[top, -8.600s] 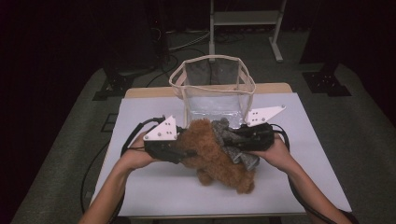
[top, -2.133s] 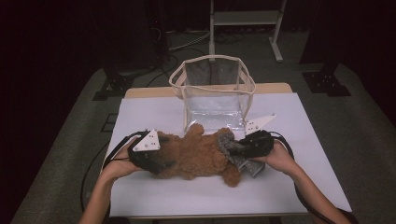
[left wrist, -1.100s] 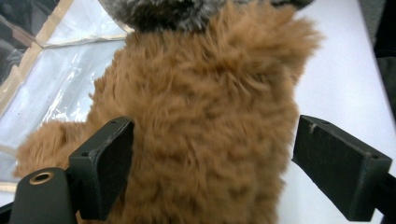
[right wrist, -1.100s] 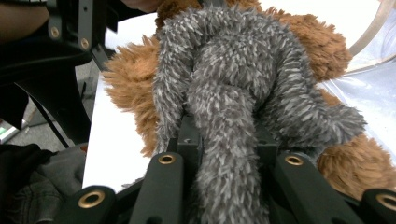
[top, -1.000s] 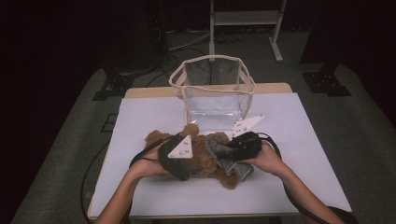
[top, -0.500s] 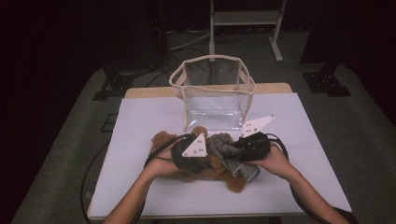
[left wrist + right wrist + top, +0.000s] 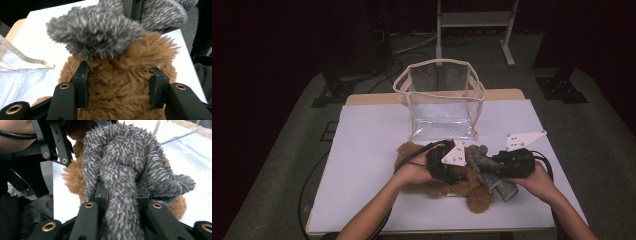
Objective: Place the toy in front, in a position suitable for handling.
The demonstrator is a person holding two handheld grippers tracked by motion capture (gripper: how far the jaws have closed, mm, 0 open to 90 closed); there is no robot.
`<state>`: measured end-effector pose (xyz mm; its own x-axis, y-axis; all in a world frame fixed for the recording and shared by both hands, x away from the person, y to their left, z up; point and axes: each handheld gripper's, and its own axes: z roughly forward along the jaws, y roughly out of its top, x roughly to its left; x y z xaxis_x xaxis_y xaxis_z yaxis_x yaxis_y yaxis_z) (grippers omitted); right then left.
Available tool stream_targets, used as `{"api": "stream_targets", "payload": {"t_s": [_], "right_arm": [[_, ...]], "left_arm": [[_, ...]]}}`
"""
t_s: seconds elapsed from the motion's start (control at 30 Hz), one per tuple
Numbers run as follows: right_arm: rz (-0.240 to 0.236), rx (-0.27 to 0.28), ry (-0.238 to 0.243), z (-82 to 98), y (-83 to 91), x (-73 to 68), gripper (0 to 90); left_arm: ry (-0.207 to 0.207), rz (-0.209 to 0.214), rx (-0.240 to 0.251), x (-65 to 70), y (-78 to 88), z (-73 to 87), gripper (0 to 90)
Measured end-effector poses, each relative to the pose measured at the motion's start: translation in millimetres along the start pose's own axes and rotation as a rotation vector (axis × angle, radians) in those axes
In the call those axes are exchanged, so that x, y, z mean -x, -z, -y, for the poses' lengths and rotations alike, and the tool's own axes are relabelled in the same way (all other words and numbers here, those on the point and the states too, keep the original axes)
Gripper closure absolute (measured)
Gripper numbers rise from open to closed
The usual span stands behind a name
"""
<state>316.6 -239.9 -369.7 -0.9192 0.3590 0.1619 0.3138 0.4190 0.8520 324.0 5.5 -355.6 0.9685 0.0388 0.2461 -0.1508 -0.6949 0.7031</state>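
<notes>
White bench [image 7: 372, 150] w/ clear bag [image 7: 443, 102] at back; brown plush [image 7: 120, 95] lay mid-bench. Left claw [image 7: 120, 90] clamped on plush, right claw [image 7: 120, 200] pinched grey cloth [image 7: 120, 170] draped over it.

No readable text, labels or numbers anywhere. The grey plate [image 7: 454, 153] on the left gripper carries small dark marks, too small to read.

Both forearms reach forward and turn inward. The left claw [image 7: 119, 91] has its jaws pressed on brown fur; the right claw [image 7: 119, 202] has its jaws closed on grey fur.
</notes>
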Motion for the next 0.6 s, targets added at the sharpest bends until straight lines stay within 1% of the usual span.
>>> {"api": "stream_targets", "payload": {"t_s": [0.03,0.1,0.2,0.23,0.33,0.37,0.4,0.43,0.5,0.57,0.6], "right_arm": [[0.003,0.0,-0.004,2.4,-0.6,1.9,71.4],[0.0,0.005,-0.03,9.4,-4.7,7.8,71.4],[-0.016,0.022,-0.06,16.8,-14.4,13.3,71.4],[-0.019,0.02,-0.061,17.8,-17.5,13.7,71.4],[0.003,-0.015,-0.048,20.9,-24.6,15.0,71.3],[0.004,-0.022,-0.052,22.3,-25.5,15.9,71.3],[0.012,-0.034,-0.055,24.3,-26.7,16.9,71.2],[0.021,-0.049,-0.056,26.7,-28.1,17.7,71.2],[0.024,-0.07,-0.062,30.4,-31.1,18.4,71.0],[0.021,-0.086,-0.063,32.6,-34.9,18.9,70.8],[0.019,-0.085,-0.064,32.8,-36.4,19.2,70.8]], "left_arm": [[0.012,-0.002,0.001,-1.6,0.8,2.1,46.7],[0.036,-0.003,0.007,-4.9,3.8,7.8,46.0],[0.048,-0.01,0.001,-5.7,6.0,13.0,44.8],[0.044,-0.013,-0.011,-6.2,6.9,14.2,44.1],[0.054,-0.019,-0.012,-6.6,10.9,18.4,42.5],[0.056,-0.02,-0.006,-7.1,13.3,20.1,41.3],[0.067,-0.016,0.006,-7.4,16.9,22.3,39.4],[0.066,-0.013,0.013,-7.7,19.5,23.8,37.8],[0.064,-0.008,0.034,-6.9,27.3,27.8,34.7],[0.063,-0.01,0.025,-5.9,32.8,30.1,30.1],[0.056,-0.012,0.017,-5.4,35.9,31.5,28.2]]}}
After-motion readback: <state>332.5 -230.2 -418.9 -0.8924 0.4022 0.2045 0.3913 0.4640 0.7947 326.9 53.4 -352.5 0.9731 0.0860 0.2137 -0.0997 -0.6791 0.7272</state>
